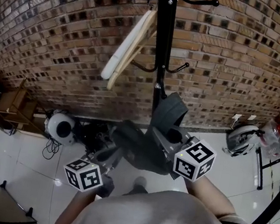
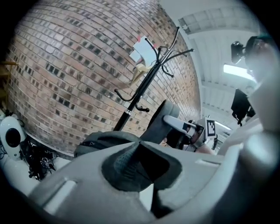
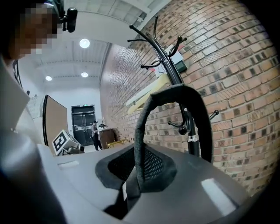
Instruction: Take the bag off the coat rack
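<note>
Left gripper (image 2: 135, 165): fingers closed, pinching a fold of the dark grey bag (image 1: 140, 146). Right gripper (image 3: 138, 173): fingers closed on the bag's strap (image 3: 175, 92), which arches up above them.

Bag hangs between the two grippers, low in front of the black coat rack (image 1: 164, 34) pole and beneath its lower hooks. Strap top lies against or just before the pole; cannot tell which.

Wooden hanger (image 1: 130, 44) hangs tilted on the rack. Brick wall (image 1: 65, 20) behind, white tiled floor (image 1: 15, 153) below.

Markings: black-and-white square codes on each gripper's cube (image 1: 194, 159). White card (image 2: 141, 51) at rack top, print too small to read.
</note>
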`<state>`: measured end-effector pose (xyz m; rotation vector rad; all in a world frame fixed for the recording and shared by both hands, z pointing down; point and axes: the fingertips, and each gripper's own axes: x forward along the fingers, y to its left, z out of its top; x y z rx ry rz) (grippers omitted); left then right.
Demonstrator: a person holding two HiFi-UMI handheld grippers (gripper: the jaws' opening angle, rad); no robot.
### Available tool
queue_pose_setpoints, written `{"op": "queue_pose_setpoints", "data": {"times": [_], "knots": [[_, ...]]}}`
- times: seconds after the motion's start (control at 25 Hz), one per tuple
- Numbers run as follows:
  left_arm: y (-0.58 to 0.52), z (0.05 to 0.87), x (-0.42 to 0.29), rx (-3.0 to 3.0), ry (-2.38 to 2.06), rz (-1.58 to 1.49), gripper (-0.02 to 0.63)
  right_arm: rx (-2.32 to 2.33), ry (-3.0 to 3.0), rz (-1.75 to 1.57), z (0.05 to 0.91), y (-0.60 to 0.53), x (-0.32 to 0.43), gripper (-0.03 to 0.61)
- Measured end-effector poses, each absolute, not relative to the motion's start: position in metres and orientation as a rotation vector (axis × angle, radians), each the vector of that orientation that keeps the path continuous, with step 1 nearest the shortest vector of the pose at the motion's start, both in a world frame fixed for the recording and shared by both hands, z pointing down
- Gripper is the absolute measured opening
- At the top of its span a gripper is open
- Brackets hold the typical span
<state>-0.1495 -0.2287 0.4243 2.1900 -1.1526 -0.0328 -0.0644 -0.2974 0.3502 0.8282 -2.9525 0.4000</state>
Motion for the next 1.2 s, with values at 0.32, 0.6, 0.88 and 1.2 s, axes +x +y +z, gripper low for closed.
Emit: {"op": "queue_pose_setpoints", "data": {"times": [0.32,0.6,0.88,1.2], "knots": [[-0.128,0.418,-0.126,2.126,-1.193,-0.138,0.000,0.770,-2.909,0.411,0.355,-0.198,-0.022,0.023],[-0.070,0.426,-0.094,2.129,-1.125,-0.118,0.000,0.764,-2.846,0.459,0.373,-0.116,0.015,0.023],[0.001,0.417,-0.087,2.184,-1.021,-0.083,0.000,0.870,-2.842,0.497,0.368,-0.037,0.029,0.023],[0.078,0.406,-0.120,2.276,-1.041,-0.042,0.000,1.023,-2.844,0.523,0.369,0.035,0.013,0.023]]}}
